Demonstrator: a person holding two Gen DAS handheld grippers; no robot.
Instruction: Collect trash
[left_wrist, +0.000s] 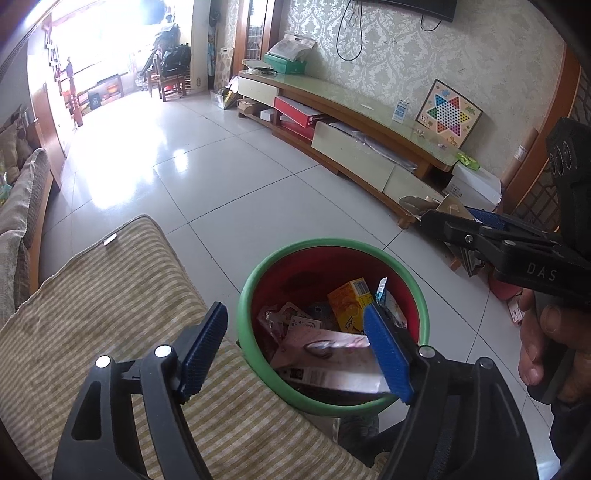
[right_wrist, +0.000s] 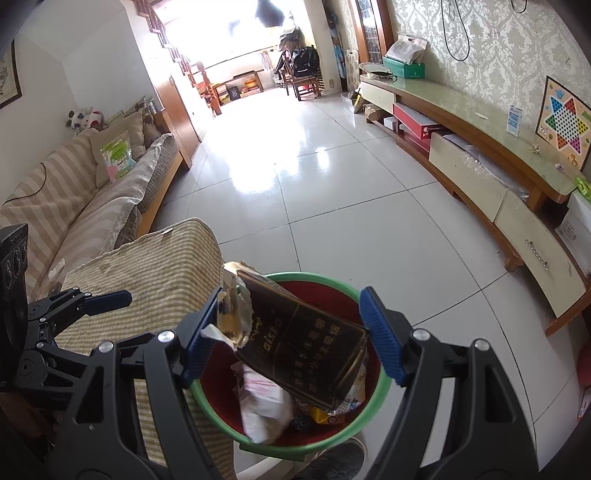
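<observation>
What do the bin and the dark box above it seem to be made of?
Bin: probably plastic, with a smooth green rim and a red inner wall of even colour. Dark box: likely printed cardboard with a slight gloss, gold lettering and torn foil at its open end. It lies between the open right gripper's fingers.

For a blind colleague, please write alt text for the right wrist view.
The open right gripper is over a green-rimmed red bin of wrappers, a dark box between its fingers. Striped cushion at left.

Both wrist views close above bin (left_wrist: 332, 251) (right_wrist: 317, 441), facing downward; shared.
</observation>
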